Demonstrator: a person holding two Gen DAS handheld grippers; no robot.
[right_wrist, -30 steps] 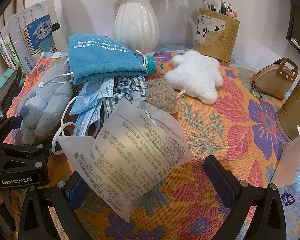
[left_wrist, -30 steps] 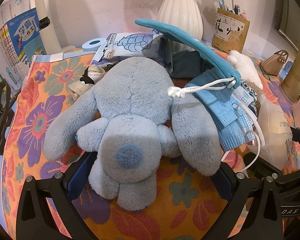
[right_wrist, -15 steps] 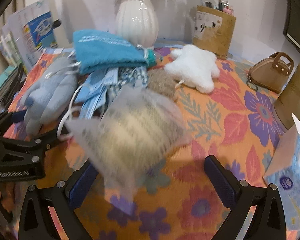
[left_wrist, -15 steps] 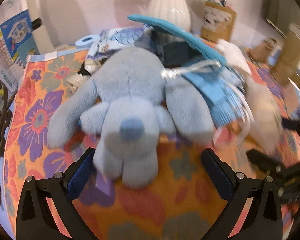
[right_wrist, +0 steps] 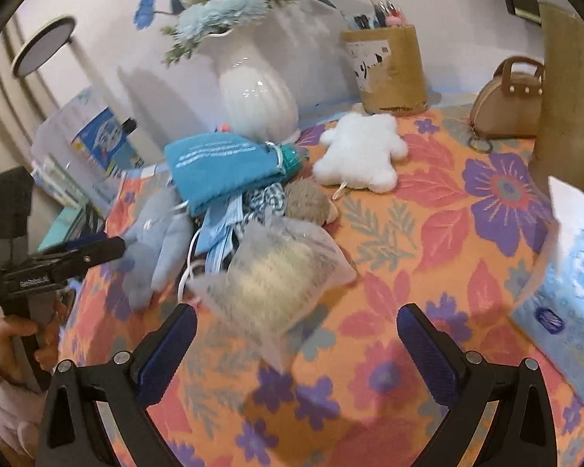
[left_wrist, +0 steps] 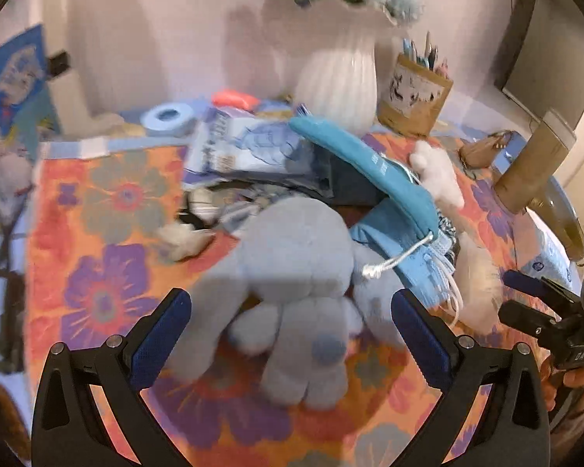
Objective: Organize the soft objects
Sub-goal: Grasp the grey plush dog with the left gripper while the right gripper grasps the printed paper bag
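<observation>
A pale blue plush rabbit (left_wrist: 292, 272) lies face-down on the floral cloth, its back end between the spread fingers of my left gripper (left_wrist: 292, 334), which is open and not touching it. Beside it lie a teal drawstring pouch (left_wrist: 366, 171), blue face masks (left_wrist: 408, 260) and a white plush (left_wrist: 436, 175). My right gripper (right_wrist: 296, 346) is open just short of a translucent printed bag (right_wrist: 276, 272). Behind the bag sit a brown fuzzy ball (right_wrist: 307, 206), checked cloth (right_wrist: 264, 202), the teal pouch (right_wrist: 218, 167), the rabbit (right_wrist: 155, 241) and the white plush (right_wrist: 362, 155).
A white vase (right_wrist: 253, 97), a pen holder (right_wrist: 389, 66) and a small brown handbag (right_wrist: 506, 101) stand along the back wall. A tissue box (right_wrist: 556, 292) sits at the right edge. Books (right_wrist: 89, 144) and a tape roll (left_wrist: 167, 118) lie at the left.
Both grippers have pulled back and risen from the pile, so the rabbit and the bag look smaller and the vase's flowers come into view. Nothing was taken hold of.
</observation>
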